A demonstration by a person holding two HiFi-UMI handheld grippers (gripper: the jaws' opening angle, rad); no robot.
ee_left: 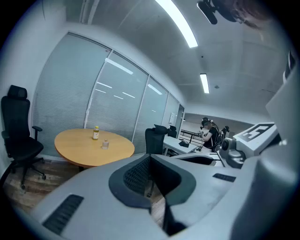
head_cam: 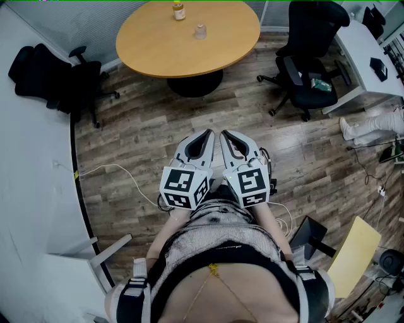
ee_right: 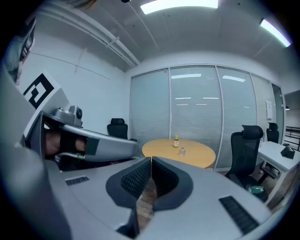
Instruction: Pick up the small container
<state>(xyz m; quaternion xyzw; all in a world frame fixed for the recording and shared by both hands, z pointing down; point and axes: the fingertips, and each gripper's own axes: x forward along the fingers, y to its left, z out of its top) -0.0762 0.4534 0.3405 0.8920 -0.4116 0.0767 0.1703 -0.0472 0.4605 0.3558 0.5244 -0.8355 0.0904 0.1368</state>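
container (head_cam: pixel 200 31) on table (head_cam: pixel 151 47), well beyond right claw (head_cam: pixel 223 134)

On the table (head_cam: pixel 158 53) stands the small container (head_cam: pixel 200 31); bottle (head_cam: pixel 179 10) beside.

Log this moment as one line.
left gripper: shut, empty | right gripper: shut, empty | small container: on round table, untouched

Small clear container (head_cam: pixel 200 31) upright on round table (head_cam: pixel 158 47)
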